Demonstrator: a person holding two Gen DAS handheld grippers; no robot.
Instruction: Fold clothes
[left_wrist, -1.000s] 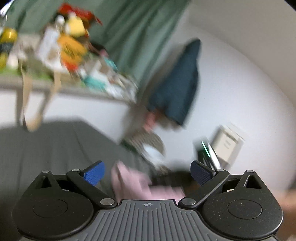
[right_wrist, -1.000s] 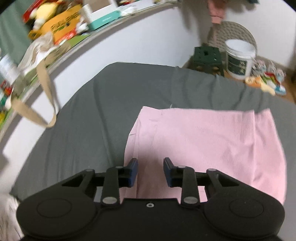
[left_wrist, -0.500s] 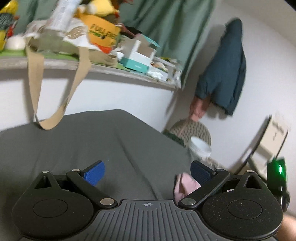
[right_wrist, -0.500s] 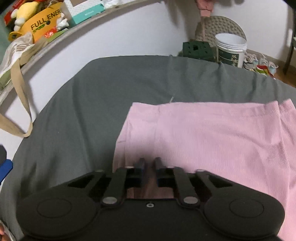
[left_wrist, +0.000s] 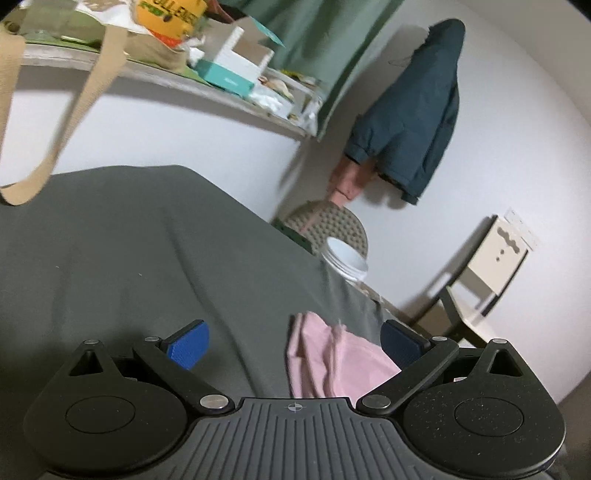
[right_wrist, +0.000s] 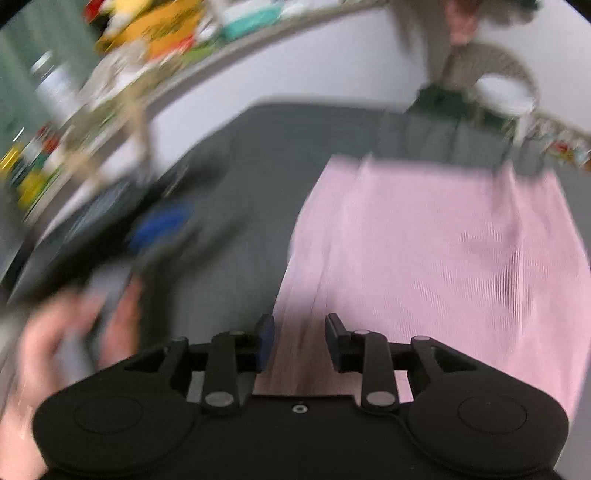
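Note:
A pink garment (right_wrist: 424, 251) lies flat and folded on the grey bed sheet (right_wrist: 258, 155); this right wrist view is motion-blurred. My right gripper (right_wrist: 300, 339) is open at the garment's near left edge, and pink cloth shows in the gap between its fingers. In the left wrist view only a rumpled corner of the pink garment (left_wrist: 332, 365) shows, low and right of centre. My left gripper (left_wrist: 295, 345) is wide open over the sheet (left_wrist: 129, 258), holding nothing, with the garment corner beside its right pad. A hand (right_wrist: 74, 332) holds the blurred left gripper (right_wrist: 162, 225) at the left.
A cluttered shelf (left_wrist: 166, 77) runs along the wall behind the bed, with a beige bag strap (left_wrist: 48, 158) hanging from it. A dark teal jacket (left_wrist: 413, 122) hangs on the wall. A white bucket (left_wrist: 347, 258), a round woven chair (left_wrist: 332, 225) and a pale board (left_wrist: 495, 258) stand beyond the bed's far edge.
My right gripper, shut on the garment's edge half a second ago, has opened and is moving fast. My left gripper has swung so the pink corner sits nearer its centre.

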